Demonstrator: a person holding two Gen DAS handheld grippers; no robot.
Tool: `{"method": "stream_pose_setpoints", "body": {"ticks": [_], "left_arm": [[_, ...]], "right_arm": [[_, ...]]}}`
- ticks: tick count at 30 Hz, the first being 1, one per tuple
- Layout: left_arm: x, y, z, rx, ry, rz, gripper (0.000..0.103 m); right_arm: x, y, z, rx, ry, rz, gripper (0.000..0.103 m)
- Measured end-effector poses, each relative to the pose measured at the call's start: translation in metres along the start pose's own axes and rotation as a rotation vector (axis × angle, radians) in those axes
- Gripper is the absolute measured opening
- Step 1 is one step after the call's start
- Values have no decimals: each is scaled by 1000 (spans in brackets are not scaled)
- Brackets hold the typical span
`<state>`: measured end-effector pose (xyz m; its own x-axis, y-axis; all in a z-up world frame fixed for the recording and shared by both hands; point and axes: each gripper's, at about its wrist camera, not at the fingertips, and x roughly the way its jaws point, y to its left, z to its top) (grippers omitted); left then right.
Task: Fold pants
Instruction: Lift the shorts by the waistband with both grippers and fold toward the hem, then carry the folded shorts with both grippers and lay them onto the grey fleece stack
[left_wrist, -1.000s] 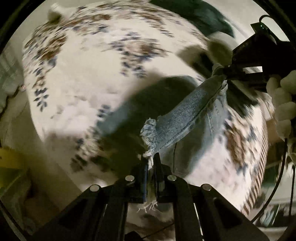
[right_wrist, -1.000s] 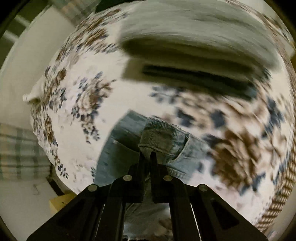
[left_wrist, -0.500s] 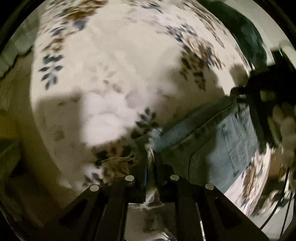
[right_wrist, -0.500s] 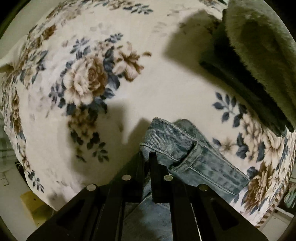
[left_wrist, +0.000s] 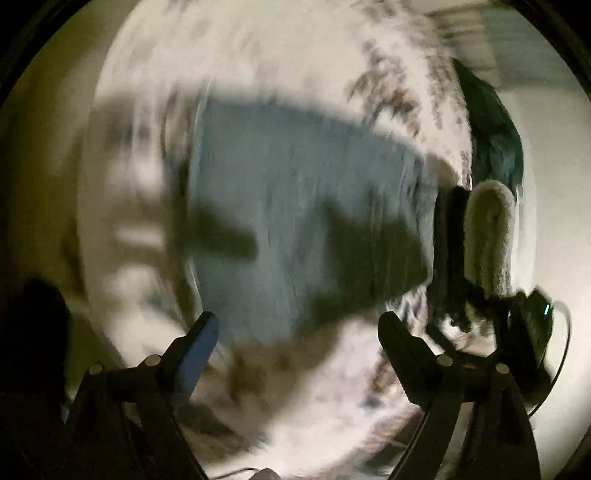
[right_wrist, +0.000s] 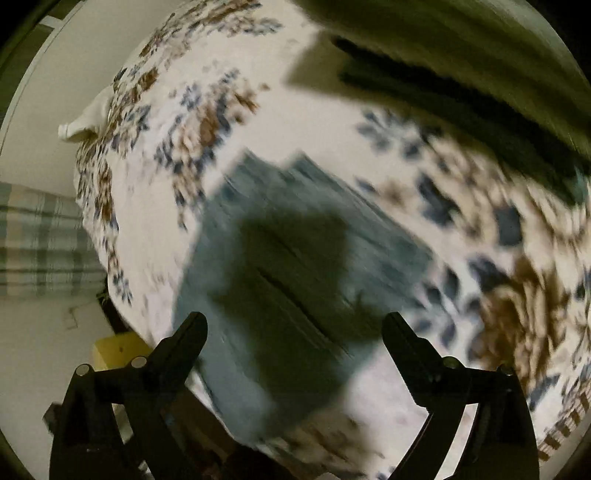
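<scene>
— Floral cream cloth (right_wrist: 303, 122) is covering the bed, with a plaid blanket (right_wrist: 40, 240) hanging at one side and a pale wall behind. What is blurring?

— Nearly everything is smearing; seams and pockets are not showing. A dark green fuzzy throw (right_wrist: 461, 48) is running off the top edge.

— And the pants (left_wrist: 295, 206)?

— They are lying flat on the bed, ahead of and between both sets of jaws, touching neither. The left gripper (left_wrist: 297, 326) is gaping wide with nothing in it; the right gripper (right_wrist: 293, 326) is doing likewise, casting its shadow on the denim.
</scene>
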<state>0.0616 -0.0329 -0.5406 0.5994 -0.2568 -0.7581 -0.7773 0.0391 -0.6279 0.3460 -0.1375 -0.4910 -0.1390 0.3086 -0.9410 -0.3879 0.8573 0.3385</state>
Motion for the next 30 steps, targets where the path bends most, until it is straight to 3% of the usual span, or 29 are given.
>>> {"method": "stream_pose_setpoints", "body": {"ticks": [3,7,13,18,20,21,23,26,28,30], "left_arm": [[31,18,-27,-161,15,-53,88],[56,38,-28,-298,-62,-64,88],[58,65,-2,-509,-202,-55,86],[52,61,14,-559,-242,-21,85],[50,62,19,-584,-253,-9,68],[48,63,22,-598,-261,1,61],[45,59,26,-577,-273,16,31],[34,53,29,-505,-298,9,24],[19,48,34,-445,-313,5,23],[4,37,40,-390,-324,5,22]], "right_arm": [[3,-33,-19,-16,27,27,97],[15,-65,-30,-32,51,87,97],[47,-83,-7,17,35,203,97],[69,-89,21,77,-1,267,96],[76,-91,31,124,-31,311,85],[79,-91,35,141,-44,328,69],[84,-89,38,166,-62,319,65],[81,-85,34,180,-90,292,48],[71,-83,29,186,-106,287,31],[61,-83,22,199,-115,302,26]]}}
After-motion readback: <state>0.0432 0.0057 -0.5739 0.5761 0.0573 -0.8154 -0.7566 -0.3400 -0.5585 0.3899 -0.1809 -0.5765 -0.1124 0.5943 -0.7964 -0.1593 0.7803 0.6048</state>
